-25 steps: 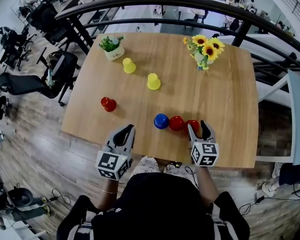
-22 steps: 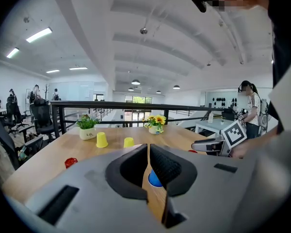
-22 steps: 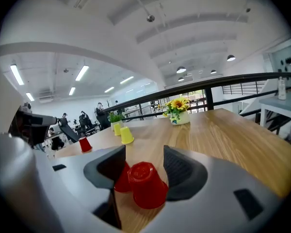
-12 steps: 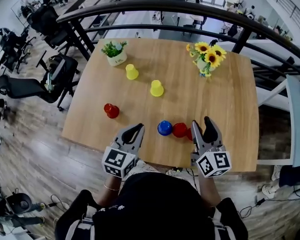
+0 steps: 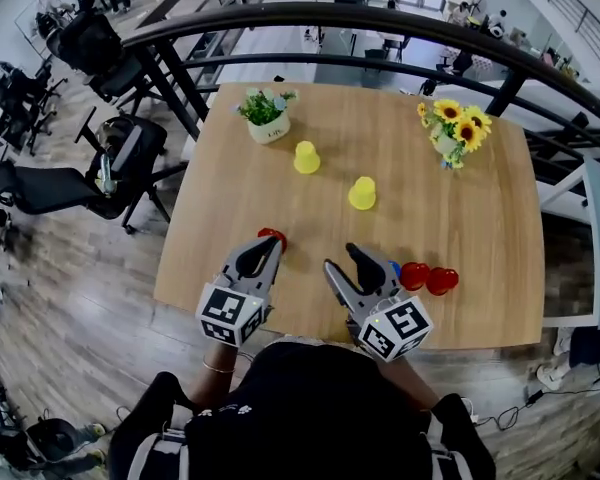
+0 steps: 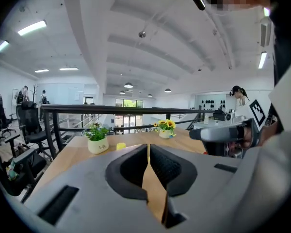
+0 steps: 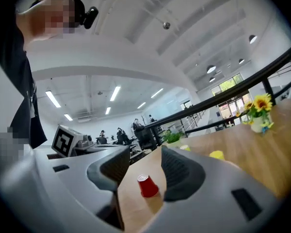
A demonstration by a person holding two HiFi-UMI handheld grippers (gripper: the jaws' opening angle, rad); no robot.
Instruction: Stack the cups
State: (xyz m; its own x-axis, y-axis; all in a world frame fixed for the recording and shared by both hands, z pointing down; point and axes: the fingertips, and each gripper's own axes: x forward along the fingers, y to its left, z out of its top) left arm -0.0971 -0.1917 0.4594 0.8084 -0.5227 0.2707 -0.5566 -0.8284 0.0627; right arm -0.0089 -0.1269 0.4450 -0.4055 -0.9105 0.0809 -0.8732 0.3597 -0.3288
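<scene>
On the wooden table (image 5: 430,208) stand two yellow cups (image 5: 307,157) (image 5: 362,193), a lone red cup (image 5: 272,235), and two red cups (image 5: 414,275) (image 5: 442,280) side by side near the front edge. A blue cup (image 5: 394,267) peeks out behind my right gripper (image 5: 348,260). That gripper is open and empty, held above the front edge; in the right gripper view the lone red cup (image 7: 146,184) shows between its jaws, some way off. My left gripper (image 5: 261,251) is shut on nothing, just in front of the lone red cup, partly covering it.
A potted plant (image 5: 266,118) stands at the table's back left and a vase of sunflowers (image 5: 456,133) at the back right. A black railing (image 5: 380,13) runs behind the table. Office chairs (image 5: 110,158) stand on the floor to the left.
My right gripper has swung left, away from the blue and red cups it was behind, and now points toward the lone red cup. The left gripper stays shut.
</scene>
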